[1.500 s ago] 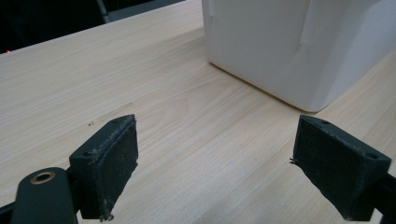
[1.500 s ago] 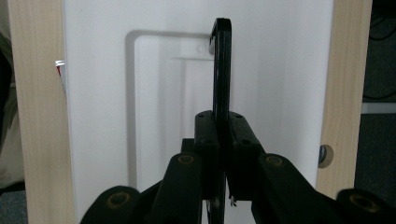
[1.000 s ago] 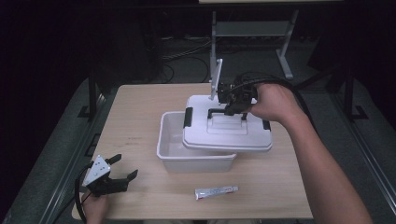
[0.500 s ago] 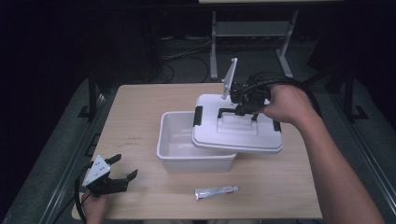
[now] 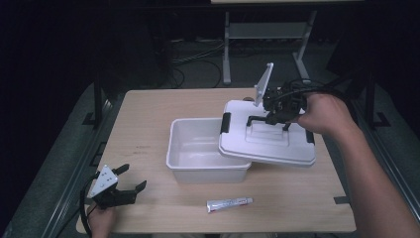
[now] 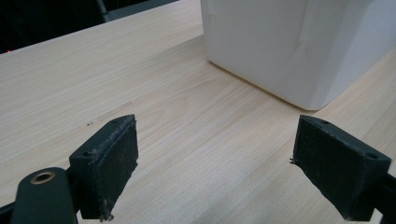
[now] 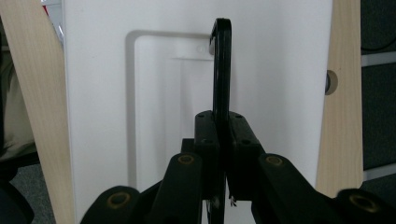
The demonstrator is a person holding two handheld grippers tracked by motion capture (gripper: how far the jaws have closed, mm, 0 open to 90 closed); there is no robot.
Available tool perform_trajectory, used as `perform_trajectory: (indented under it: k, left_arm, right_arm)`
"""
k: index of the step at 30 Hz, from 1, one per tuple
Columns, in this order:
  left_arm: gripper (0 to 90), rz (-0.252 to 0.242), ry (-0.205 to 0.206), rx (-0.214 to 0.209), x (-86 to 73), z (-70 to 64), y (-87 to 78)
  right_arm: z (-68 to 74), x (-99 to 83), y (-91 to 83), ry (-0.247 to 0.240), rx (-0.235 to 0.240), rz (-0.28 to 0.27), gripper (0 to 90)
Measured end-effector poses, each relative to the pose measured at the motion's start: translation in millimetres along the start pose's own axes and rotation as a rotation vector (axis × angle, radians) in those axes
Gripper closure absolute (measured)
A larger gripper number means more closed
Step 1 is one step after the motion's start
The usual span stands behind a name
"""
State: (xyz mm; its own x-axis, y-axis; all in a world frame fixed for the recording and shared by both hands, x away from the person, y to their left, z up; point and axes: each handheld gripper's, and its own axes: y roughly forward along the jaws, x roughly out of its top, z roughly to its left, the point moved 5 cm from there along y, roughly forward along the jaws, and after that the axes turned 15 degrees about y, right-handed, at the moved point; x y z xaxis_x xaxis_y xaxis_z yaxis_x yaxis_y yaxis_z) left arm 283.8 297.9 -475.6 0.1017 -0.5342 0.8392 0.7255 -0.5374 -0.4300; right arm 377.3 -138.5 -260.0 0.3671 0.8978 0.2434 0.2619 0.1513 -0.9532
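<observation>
On the wooden table (image 5: 148, 124) in the high view, a white bin (image 5: 198, 148) sits near the middle with its mouth open. The white lid (image 5: 267, 141) lies tilted at the bin's 3 o'clock side, its left edge overlapping the bin's right rim and the rest of it reaching out over the table. The right gripper (image 5: 277, 116) is clamped on the lid's black handle (image 5: 257, 119), with the person's right hand (image 5: 324, 114) behind it at 3 o'clock. A black latch (image 5: 226, 122) shows on the lid's left end. At the bin's 6 o'clock, apart from it, a small white tube (image 5: 229, 204) lies flat on the wood. The left gripper (image 5: 130, 179) rests at the table's 7 o'clock corner, well apart from the bin, its jaws spread wide and holding nothing.

In the left gripper view, the two black pads (image 6: 112, 163) stand far apart over bare wood, and a corner of the bin (image 6: 299, 51) rises at 1 o'clock, near but not touching.

In the right gripper view, the jaws are pressed together around the thin black handle (image 7: 221, 65), which runs up toward 12 o'clock over the recessed panel of the lid (image 7: 280, 70). Strips of table (image 7: 37, 107) show at 9 and 3 o'clock.
</observation>
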Motion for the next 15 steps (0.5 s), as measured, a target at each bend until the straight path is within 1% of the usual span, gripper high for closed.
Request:
perform_trajectory:
  k: [2, 4, 5, 7, 9, 10, 12, 15]
  left_arm:
    - [13.5, -0.001, 0.0, 0.0, 0.0, 0.1, 0.0]
    - [13.5, 0.0, 0.003, 0.001, 0.1, 0.1, 0.0]
    - [13.5, 0.0, 0.003, 0.001, 0.1, 0.1, 0.0]
    - [13.6, 0.0, 0.002, 0.0, 0.2, 0.0, 0.2]
    - [13.5, 0.0, 0.003, 0.001, 0.2, -0.1, 0.4]
    - [13.5, 0.001, 0.003, 0.001, 0.2, -0.2, 0.5]
    - [13.5, 0.002, 0.005, 0.0, 0.1, 0.0, 0.6]
    - [13.6, 0.0, 0.002, 0.001, 0.1, 0.1, 0.5]
  right_arm:
    - [-0.2, -3.2, -0.2, 0.009, 0.002, 0.003, 83.9]
    - [-1.5, -6.6, -0.2, 0.008, 0.001, 0.003, 83.9]
    - [-1.8, -9.3, -0.4, 0.018, 0.001, 0.007, 83.9]
    - [-2.4, -13.1, 0.1, 0.024, 0.004, 0.012, 83.9]
    - [-3.5, -16.1, 0.8, 0.023, 0.004, 0.01, 83.9]
    - [-3.1, -18.5, 0.9, 0.034, 0.007, 0.014, 83.9]
    - [-4.5, -21.1, 1.3, 0.03, 0.007, 0.011, 83.9]
    - [-5.0, -27.0, 1.5, 0.041, 0.011, 0.008, 83.9]
